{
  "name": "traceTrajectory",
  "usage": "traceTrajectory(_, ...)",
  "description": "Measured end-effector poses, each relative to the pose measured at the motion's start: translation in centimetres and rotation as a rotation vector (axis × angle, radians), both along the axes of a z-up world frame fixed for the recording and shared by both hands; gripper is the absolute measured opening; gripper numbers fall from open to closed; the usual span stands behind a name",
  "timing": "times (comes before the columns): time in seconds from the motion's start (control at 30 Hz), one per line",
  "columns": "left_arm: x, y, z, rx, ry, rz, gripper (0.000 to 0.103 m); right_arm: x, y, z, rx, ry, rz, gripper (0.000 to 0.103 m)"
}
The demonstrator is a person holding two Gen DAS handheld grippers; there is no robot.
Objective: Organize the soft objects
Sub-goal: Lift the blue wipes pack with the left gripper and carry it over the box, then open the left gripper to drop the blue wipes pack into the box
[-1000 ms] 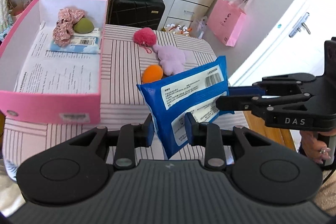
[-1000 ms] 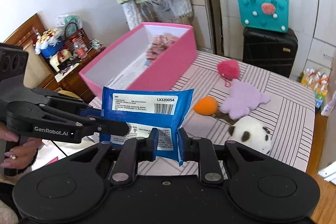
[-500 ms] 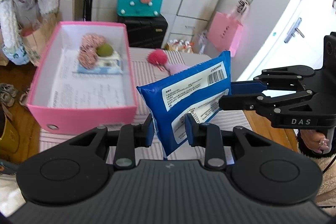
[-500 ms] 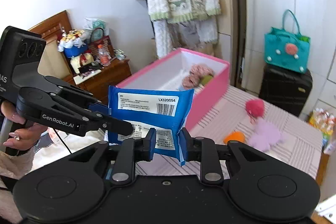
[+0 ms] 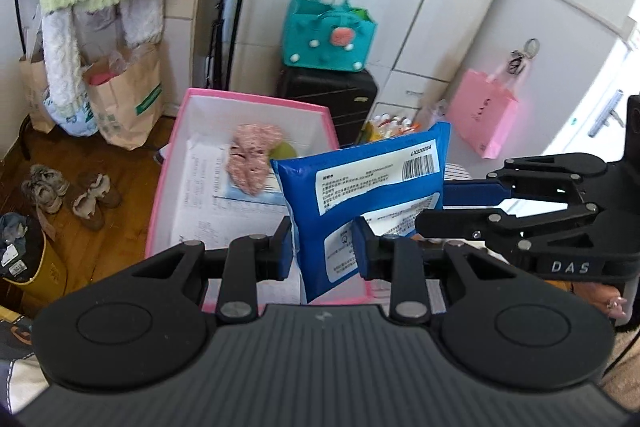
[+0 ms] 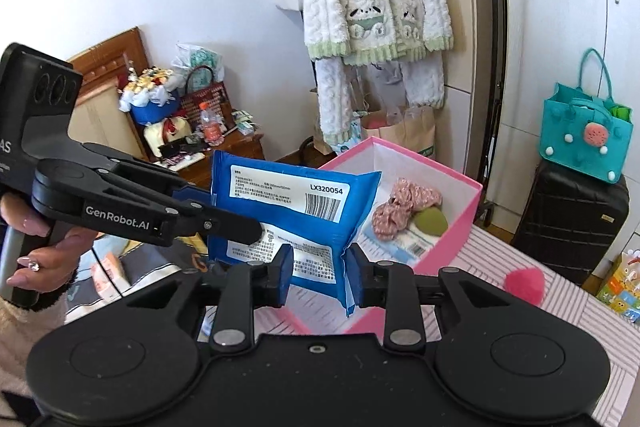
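A blue wipes pack hangs in the air above the pink box, held by both grippers. My left gripper is shut on its lower left end. My right gripper is shut on its other end; it enters the left wrist view from the right. The pack also shows in the right wrist view. Inside the pink box lie a pink scrunchie, a green sponge and a flat pack. A pink pompom lies on the striped table.
A black suitcase with a teal bag stands behind the table. A pink paper bag hangs at right. Paper bags and shoes are on the floor at left. A wooden cabinet holds clutter.
Both grippers have carried the blue pack up and left, from above the striped table to above the pink box. The plush toys and orange sponge have left the views.
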State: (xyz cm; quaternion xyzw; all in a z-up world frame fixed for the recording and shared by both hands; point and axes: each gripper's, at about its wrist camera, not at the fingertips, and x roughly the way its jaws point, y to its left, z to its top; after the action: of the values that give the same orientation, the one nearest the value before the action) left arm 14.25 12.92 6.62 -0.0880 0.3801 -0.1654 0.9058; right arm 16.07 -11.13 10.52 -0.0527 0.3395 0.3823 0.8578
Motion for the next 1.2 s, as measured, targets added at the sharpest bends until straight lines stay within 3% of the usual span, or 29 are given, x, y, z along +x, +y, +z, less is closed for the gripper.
traceTrajectory(0.23,6.1,1.9,-4.0,0.017,0.087,0.032,0.033,4.8,3.5,-3.1,-0.044,0.030,-0.028,0.020)
traceTrajectory(0.3,7.3,1.4,-5.4,0.060,0.103,0.008,0.035,6.4,3.9,-4.7,-0.041,0.068,-0.047,0.019)
traceTrajectory(0.57,11.5,1.0,-9.1,0.109,0.189,-0.040,0.037,9.8,5.1,-9.7,-0.092,0.186,-0.136,0.020)
traceTrajectory(0.83,12.6,0.6,-10.5,0.142,0.233,-0.090,0.040,10.0,5.7,-10.6,-0.137,0.206,-0.130,0.020)
traceTrajectory(1.2,13.5,-0.3,-11.7,0.182,0.249,-0.049,0.045,10.2,5.7,-10.7,-0.174,0.203,-0.141,0.023)
